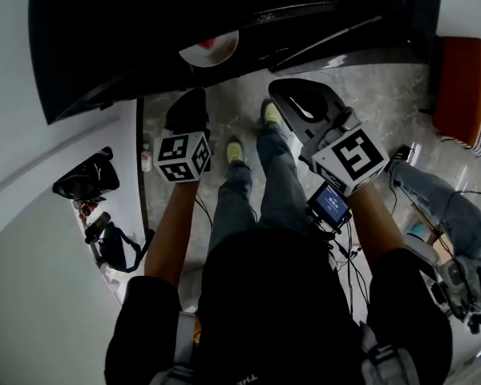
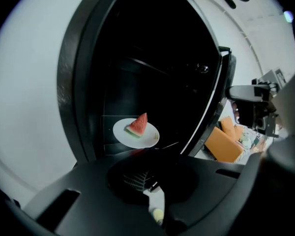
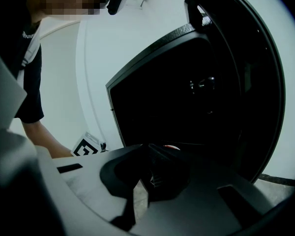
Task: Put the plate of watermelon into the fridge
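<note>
my left gripper [image 2: 148,156] and right gripper [image 3: 150,151] are both pressed together, empty, while the plate [image 2: 150,137] of watermelon [image 2: 137,125] sits inside the open fridge [image 2: 83,82].

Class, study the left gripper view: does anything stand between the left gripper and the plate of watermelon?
Nothing visible does. The plate with its watermelon wedge sits inside the open fridge, and the space from the left gripper to it is bare.

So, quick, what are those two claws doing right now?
Left gripper: closed, holding nothing.
Right gripper: closed, holding nothing.
</note>
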A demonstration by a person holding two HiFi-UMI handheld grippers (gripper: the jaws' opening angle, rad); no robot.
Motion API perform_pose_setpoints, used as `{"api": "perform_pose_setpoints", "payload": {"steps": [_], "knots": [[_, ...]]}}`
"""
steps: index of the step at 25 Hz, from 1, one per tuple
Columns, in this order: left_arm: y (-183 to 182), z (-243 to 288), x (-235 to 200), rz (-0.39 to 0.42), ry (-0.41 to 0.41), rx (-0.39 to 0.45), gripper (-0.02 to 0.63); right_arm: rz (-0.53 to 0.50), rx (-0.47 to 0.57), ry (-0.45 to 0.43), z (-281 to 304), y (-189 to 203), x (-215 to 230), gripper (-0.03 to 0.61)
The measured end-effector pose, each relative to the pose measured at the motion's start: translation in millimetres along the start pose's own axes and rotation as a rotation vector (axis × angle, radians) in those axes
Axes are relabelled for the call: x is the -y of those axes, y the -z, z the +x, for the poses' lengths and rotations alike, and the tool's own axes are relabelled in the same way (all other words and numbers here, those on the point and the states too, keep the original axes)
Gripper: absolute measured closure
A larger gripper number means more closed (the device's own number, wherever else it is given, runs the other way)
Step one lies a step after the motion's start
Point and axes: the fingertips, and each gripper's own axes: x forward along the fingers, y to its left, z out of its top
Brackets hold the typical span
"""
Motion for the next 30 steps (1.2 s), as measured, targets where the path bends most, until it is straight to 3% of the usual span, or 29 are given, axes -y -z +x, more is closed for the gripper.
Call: {"api": "perform_pose_setpoints", "payload": {"steps": [10, 21, 30], "knots": [[-40.1, -93.1, 30.3, 0.043, 0.039, 0.079, 0.604, -0.015, 0.042, 0.086, -36.2, -24.8, -34.1, 0.566], [-85.8, -187.9, 40.1, 0.038, 0.064, 0.183, 0.604, -0.036, 0.089, 0.185, -73.6, -45.6, -85.2, 0.566], [-99.9, -242.8, 47.7, 0.070, 0.115, 0.250, 0.604, -0.046, 0.141, 0.236, -93.3, -54.1, -126.3, 0.566]]}}
